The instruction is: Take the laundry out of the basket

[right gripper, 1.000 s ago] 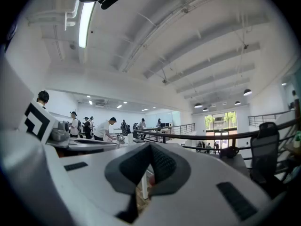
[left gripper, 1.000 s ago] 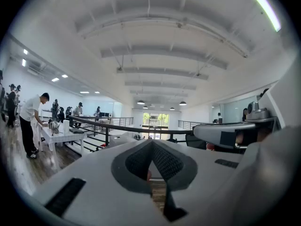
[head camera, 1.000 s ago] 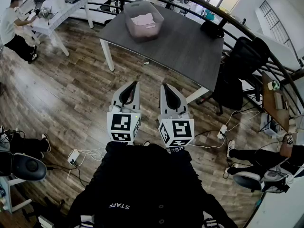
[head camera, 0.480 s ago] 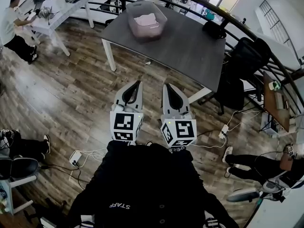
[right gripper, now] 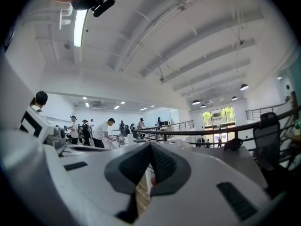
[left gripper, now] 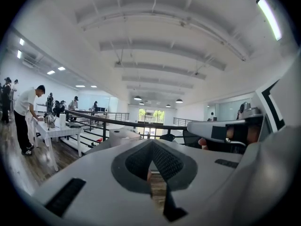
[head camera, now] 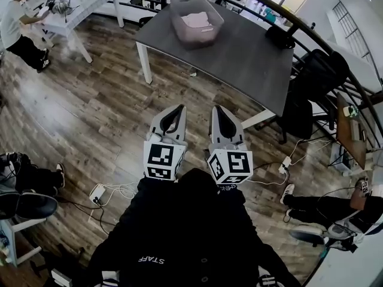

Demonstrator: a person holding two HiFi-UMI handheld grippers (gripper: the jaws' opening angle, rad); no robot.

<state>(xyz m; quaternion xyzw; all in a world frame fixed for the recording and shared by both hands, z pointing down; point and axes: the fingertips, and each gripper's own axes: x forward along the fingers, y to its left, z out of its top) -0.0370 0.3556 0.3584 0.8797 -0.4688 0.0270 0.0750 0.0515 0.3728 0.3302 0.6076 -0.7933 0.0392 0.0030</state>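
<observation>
A pale pink laundry basket (head camera: 207, 33) stands at the far end of a dark grey table (head camera: 239, 55), with light pink laundry (head camera: 197, 19) inside it. Both grippers are held close in front of the person's chest, over the wooden floor and well short of the table. The left gripper (head camera: 178, 110) is shut with nothing in it; in the left gripper view (left gripper: 150, 147) its jaws meet. Beside it, the right gripper (head camera: 216, 110) is also shut and empty, its jaws together in the right gripper view (right gripper: 149, 150).
A black bag (head camera: 280, 37) lies on the table's far right. A black office chair (head camera: 314, 79) stands right of the table. A person in a white shirt (head camera: 15, 26) works at a white table (head camera: 78, 8) at the far left. A power strip (head camera: 96, 193) and cables lie on the floor.
The table and basket have shifted right and upward in the head view as the person moves over the floor. Both grippers stay shut, side by side.
</observation>
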